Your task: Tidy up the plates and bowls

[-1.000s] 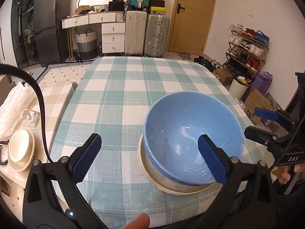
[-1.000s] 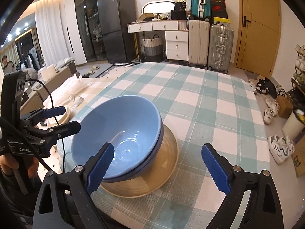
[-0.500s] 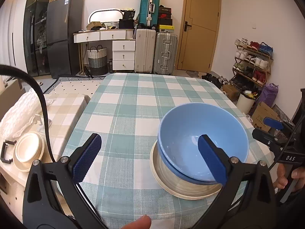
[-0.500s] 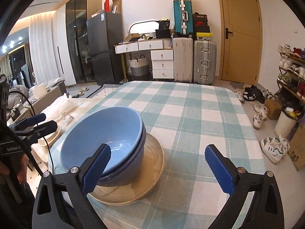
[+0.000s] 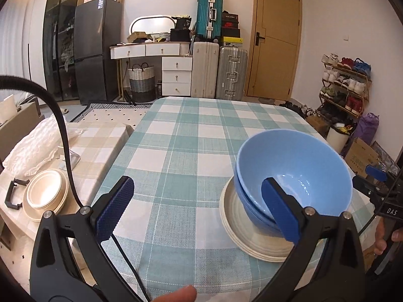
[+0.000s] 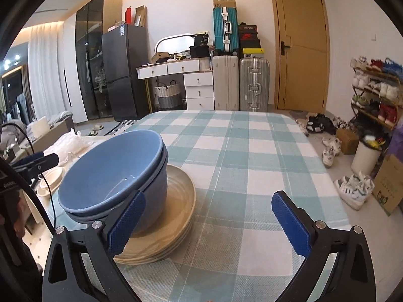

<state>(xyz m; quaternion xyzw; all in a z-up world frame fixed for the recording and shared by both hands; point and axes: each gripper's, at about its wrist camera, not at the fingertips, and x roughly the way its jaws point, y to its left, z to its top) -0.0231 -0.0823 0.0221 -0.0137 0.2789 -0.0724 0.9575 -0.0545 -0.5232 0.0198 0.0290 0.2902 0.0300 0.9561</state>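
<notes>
Two nested blue bowls [image 5: 297, 166] [image 6: 113, 176] sit on a stack of cream plates [image 5: 241, 234] [image 6: 176, 201] near the front edge of the table with the green checked cloth [image 5: 201, 136]. My left gripper [image 5: 199, 209] is open and empty, to the left of the stack, its right finger in front of the bowls. My right gripper [image 6: 209, 224] is open and empty, to the right of the stack, its left finger in front of the bowls. Each gripper shows at the edge of the other's view.
A low side table [image 5: 95, 146] left of the main table carries more cream plates and bowls [image 5: 45, 196] and white wrapping. Suitcases, a dresser and a fridge stand behind; a shoe rack [image 5: 345, 85] and boxes lie to the right.
Both grippers drew back from the bowl stack and tilted up, so the stack looks smaller and lower. In the left view it slid right; in the right view left. Right jaws widened slightly.
</notes>
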